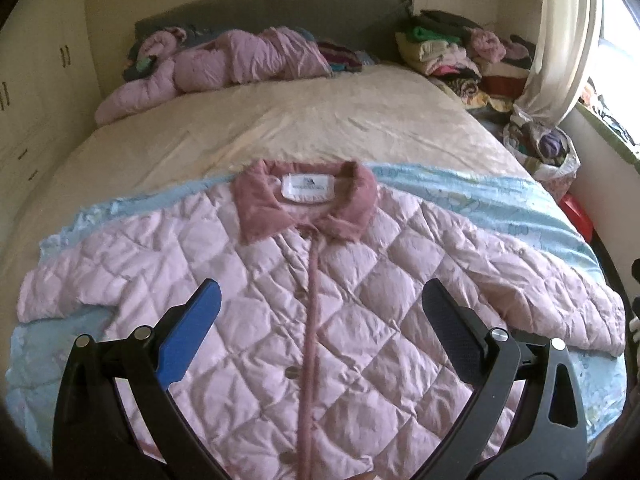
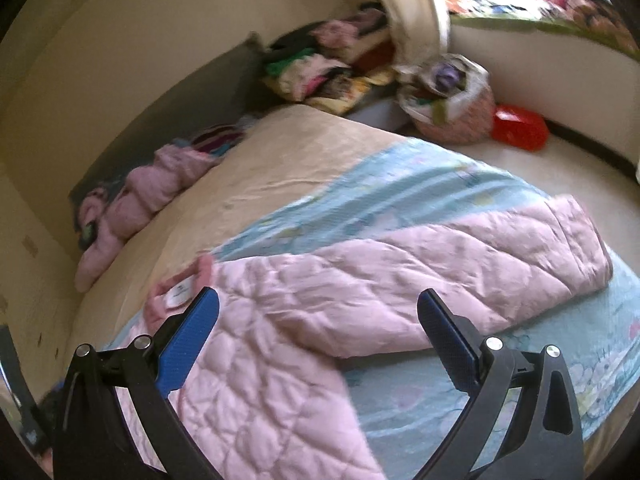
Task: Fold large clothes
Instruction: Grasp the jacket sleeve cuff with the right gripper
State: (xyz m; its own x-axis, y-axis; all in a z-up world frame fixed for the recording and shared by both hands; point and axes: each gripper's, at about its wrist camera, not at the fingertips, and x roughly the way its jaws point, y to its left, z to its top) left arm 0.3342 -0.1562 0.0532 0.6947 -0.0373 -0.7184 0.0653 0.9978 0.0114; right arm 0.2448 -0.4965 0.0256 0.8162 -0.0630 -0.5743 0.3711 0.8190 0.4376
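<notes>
— Two grippers, both spread wide with nothing between the fingers. The left gripper [image 1: 320, 312] hovers over the chest of the pink jacket [image 1: 320, 280], and the right gripper [image 2: 318, 320] hangs over the jacket's shoulder and sleeve.

— Where does the jacket lie?

— Flat and face up on the blue blanket [image 1: 500, 196], which covers the near part of the bed [image 1: 280, 120]. Its front is buttoned shut along a darker pink strip, the collar [image 1: 304, 208] points toward the headboard [image 1: 280, 4], and a white label [image 1: 306, 188] shows inside the neck. Both sleeves stretch out to the sides.

— And from the right wrist view?

— One sleeve [image 2: 460, 264] runs out across the blanket toward the edge of the bed, its cuff close to that edge. The picture is a bit blurred, so the quilting is hard to make out there.

— What else is around?

— Another pink quilted garment [image 1: 208, 64] lies crumpled at the head of the bed, well apart from the jacket. A stack of folded clothes [image 1: 448, 56] sits beside the far corner of the bed. Near it a bag stuffed with fabric [image 2: 452, 100] stands on the floor, just beside a red object [image 2: 518, 128]. A pale curtain [image 1: 560, 40] hangs by the window, and cupboards [image 1: 36, 80] line the opposite wall.
</notes>
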